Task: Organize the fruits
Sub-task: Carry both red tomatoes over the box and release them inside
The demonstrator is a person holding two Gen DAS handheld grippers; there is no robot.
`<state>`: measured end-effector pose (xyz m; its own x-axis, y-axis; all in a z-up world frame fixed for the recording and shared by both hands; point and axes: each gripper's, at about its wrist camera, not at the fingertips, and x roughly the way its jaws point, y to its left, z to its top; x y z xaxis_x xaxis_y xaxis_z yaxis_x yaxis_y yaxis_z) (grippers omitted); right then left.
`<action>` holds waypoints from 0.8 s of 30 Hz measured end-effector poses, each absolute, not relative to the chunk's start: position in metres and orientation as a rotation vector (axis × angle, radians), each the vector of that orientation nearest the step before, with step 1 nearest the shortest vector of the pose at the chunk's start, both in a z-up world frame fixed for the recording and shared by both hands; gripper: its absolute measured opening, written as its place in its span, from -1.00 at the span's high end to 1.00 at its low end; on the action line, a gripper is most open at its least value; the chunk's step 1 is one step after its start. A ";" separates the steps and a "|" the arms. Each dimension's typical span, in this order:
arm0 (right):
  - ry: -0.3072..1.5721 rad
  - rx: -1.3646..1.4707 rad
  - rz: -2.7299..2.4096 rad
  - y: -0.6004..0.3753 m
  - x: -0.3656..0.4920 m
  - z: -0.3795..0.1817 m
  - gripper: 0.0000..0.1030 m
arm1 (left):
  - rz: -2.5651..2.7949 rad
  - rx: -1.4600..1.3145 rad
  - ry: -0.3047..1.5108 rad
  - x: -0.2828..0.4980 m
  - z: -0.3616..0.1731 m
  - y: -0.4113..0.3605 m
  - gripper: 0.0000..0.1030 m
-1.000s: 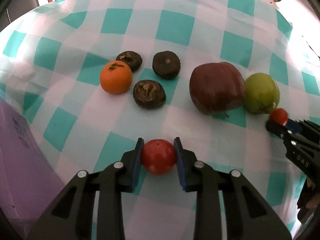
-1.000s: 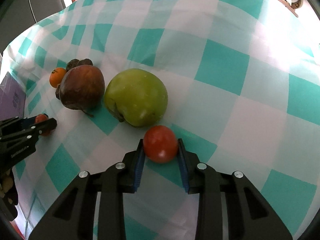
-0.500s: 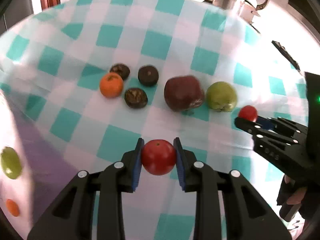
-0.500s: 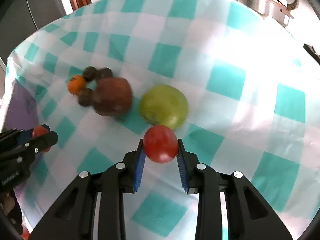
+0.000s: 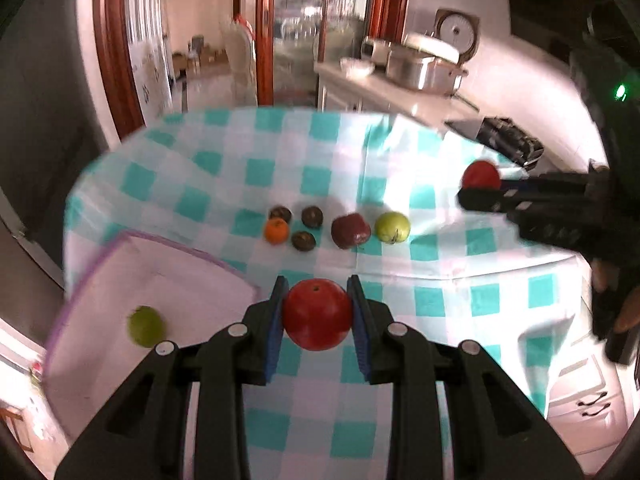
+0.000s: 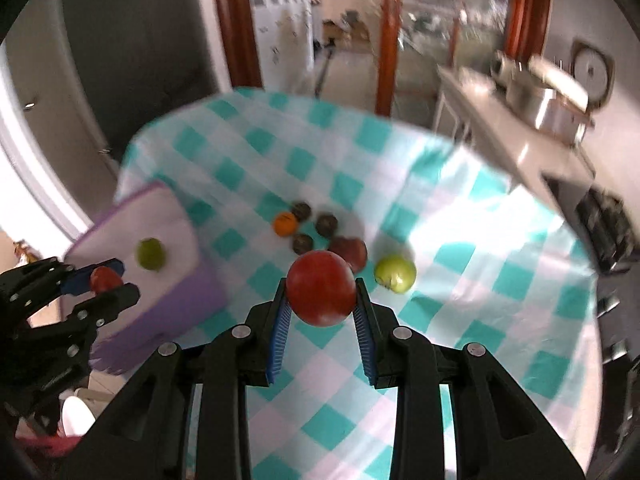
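Left wrist view: left claw (image 5: 317, 314) is clamped on a red tomato (image 5: 316, 314), held up above the checkered tabletop (image 5: 432, 300), with a green fruit (image 5: 146, 326) in the purple box (image 5: 132, 272)

Right wrist view: right claw (image 6: 321, 300) squeezes another tomato (image 6: 321, 288), with 1 green apple (image 6: 395, 273) on the cloth nearby

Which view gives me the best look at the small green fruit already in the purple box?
The right wrist view: the small green fruit sits unobstructed on the purple box floor, fairly sharp. The left wrist view shows it too, but nearer the frame edge and blurrier.
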<state>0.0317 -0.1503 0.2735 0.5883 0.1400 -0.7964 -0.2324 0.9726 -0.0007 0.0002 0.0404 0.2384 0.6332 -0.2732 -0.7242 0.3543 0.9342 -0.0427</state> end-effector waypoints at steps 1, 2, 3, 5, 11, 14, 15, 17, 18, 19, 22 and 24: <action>0.897 -0.123 0.222 -0.145 0.021 0.288 0.40 | -0.357 0.116 0.792 -0.008 0.247 0.045 0.41; 0.882 -0.136 0.228 -0.143 0.014 0.298 0.40 | -0.355 0.125 0.772 -0.018 0.256 0.050 0.41; 0.860 -0.155 0.231 -0.140 0.001 0.312 0.40 | -0.353 0.130 0.755 -0.028 0.263 0.056 0.41; 0.827 -0.182 0.231 -0.134 -0.020 0.331 0.40 | -0.345 0.129 0.726 -0.048 0.278 0.070 0.41; 0.750 -0.230 0.218 -0.126 -0.074 0.365 0.40 | -0.308 0.119 0.686 -0.091 0.296 0.111 0.41; 0.746 -0.237 0.211 -0.125 -0.094 0.365 0.40 | -0.283 0.132 0.659 -0.114 0.299 0.133 0.41; 0.753 -0.241 0.208 -0.125 -0.100 0.361 0.40 | -0.274 0.133 0.652 -0.119 0.300 0.137 0.41; 0.768 -0.237 0.207 -0.124 -0.109 0.351 0.40 | -0.260 0.115 0.644 -0.132 0.300 0.154 0.41; 0.776 -0.229 0.207 -0.125 -0.112 0.346 0.40 | -0.253 0.104 0.645 -0.136 0.298 0.161 0.41; 0.788 -0.221 0.207 -0.125 -0.116 0.339 0.40 | -0.243 0.091 0.647 -0.140 0.296 0.169 0.41; 0.813 -0.201 0.213 -0.124 -0.122 0.320 0.40 | -0.212 0.064 0.658 -0.146 0.287 0.189 0.41; 0.830 -0.192 0.215 -0.121 -0.123 0.308 0.40 | -0.196 0.030 0.673 -0.147 0.279 0.200 0.41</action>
